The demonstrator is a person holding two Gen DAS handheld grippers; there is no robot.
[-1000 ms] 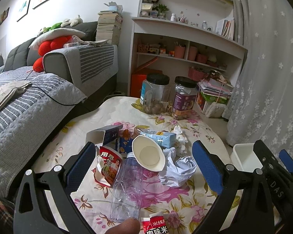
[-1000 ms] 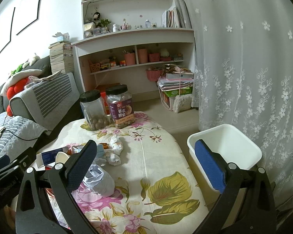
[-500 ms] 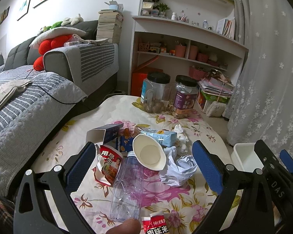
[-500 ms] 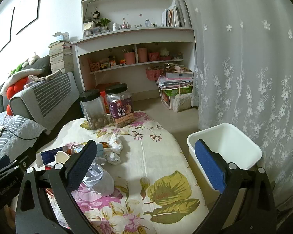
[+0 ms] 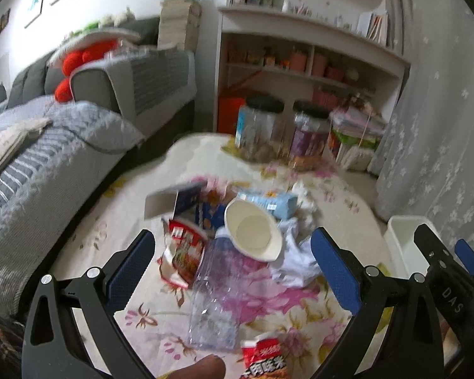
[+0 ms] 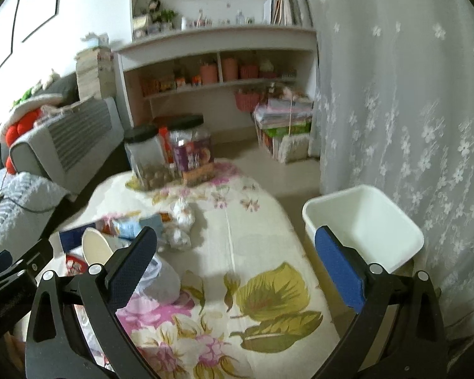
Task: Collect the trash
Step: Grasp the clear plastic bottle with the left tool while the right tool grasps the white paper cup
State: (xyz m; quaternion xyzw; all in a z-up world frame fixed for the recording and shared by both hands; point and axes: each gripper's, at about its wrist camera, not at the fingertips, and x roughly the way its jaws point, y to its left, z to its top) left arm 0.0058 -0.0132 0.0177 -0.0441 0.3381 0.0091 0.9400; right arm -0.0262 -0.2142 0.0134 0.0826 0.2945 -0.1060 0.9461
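Observation:
Trash lies heaped on the floral-clothed table (image 5: pixel 300 309): a clear plastic bottle (image 5: pixel 216 293), a squashed white paper cup (image 5: pixel 252 233), a red snack wrapper (image 5: pixel 183 252), a crumpled white bag (image 5: pixel 295 262), a blue carton (image 5: pixel 268 203) and an open dark box (image 5: pixel 173 200). My left gripper (image 5: pixel 232 262) hangs open above the bottle and cup, holding nothing. My right gripper (image 6: pixel 237 262) is open over the table's right side, with the crumpled bag (image 6: pixel 159 279) by its left finger. A white bin (image 6: pixel 363 224) stands on the floor right of the table.
Two black-lidded jars (image 5: pixel 262 126) (image 5: pixel 309 135) stand at the table's far end. A grey sofa (image 5: pixel 47 145) runs along the left. White shelves (image 6: pixel 221 72) lie behind, a lace curtain (image 6: pixel 395 94) on the right. Balled tissues (image 6: pixel 183 218) lie mid-table. Another red wrapper (image 5: pixel 262 360) sits near me.
Both views have shifted and blurred: the grippers have tipped downward and moved a little forward over the table. The trash has not moved and both grippers remain open.

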